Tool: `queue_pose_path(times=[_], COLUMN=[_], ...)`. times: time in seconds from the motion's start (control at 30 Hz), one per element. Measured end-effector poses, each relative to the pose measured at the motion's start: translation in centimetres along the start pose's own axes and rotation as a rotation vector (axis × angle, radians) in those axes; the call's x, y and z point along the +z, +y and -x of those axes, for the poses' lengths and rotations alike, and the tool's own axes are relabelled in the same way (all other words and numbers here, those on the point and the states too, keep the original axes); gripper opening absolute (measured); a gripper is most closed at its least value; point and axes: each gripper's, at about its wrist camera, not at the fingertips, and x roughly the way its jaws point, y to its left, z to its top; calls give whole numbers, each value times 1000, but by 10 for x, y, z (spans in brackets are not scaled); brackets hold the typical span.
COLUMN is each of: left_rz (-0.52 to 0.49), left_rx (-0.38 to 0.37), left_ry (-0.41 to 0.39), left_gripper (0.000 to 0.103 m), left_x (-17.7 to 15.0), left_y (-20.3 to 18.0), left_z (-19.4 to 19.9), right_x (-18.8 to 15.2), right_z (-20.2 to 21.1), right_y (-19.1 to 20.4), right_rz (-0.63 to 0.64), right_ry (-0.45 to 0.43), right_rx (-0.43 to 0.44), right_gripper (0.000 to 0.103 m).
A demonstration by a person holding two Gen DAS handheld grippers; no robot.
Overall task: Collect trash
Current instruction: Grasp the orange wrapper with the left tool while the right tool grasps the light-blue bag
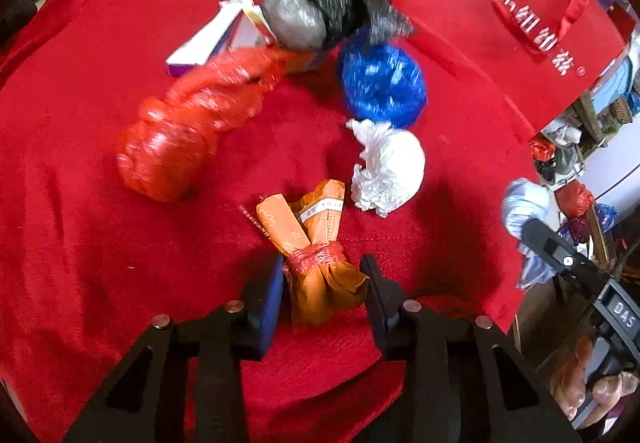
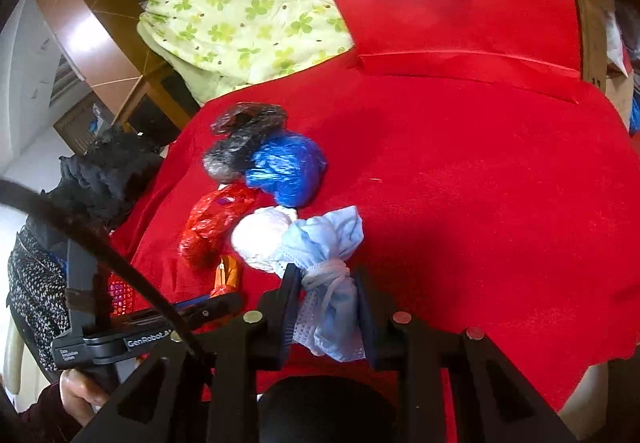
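Note:
My left gripper (image 1: 325, 277) is shut on an orange wrapper bundle (image 1: 320, 243) tied with red string, over the red cloth (image 1: 100, 243). My right gripper (image 2: 327, 285) is shut on a light blue bundle (image 2: 324, 243), held above the cloth; it also shows in the left wrist view (image 1: 524, 211). On the cloth lie a red plastic bundle (image 1: 180, 135), a blue one (image 1: 382, 83), a white one (image 1: 388, 167), a grey-black one (image 1: 320, 15) and a white and purple box (image 1: 216, 39). A red paper bag (image 1: 500, 23) stands at the back right.
A green-patterned cloth (image 2: 240, 11) lies behind the red cloth. The cloth's right edge drops off near the right gripper (image 1: 516, 283). More bagged items (image 1: 572, 195) sit on the floor beyond it. Dark clothing (image 2: 104, 171) lies at the left edge.

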Motion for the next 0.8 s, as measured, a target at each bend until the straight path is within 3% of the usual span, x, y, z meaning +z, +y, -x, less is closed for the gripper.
queue_pose_path(times=[0.17,0.33,0.8], left_rz=[12,16,212], left_rx=[25,132,412], left_ry=[-90,-202,-489], left_gripper=[40,40,40], left_x=[-11,-21,-74], left_y=[18,51,188], left_z=[50,118,276], right_x=[3,5,-9], right_z=[-1,-13,-60], right_y=[33,80,321], right_rz=[64,135,484], right_ry=[6,43,109], right_rx=[31,94,345], right_gripper=[29,29,29])
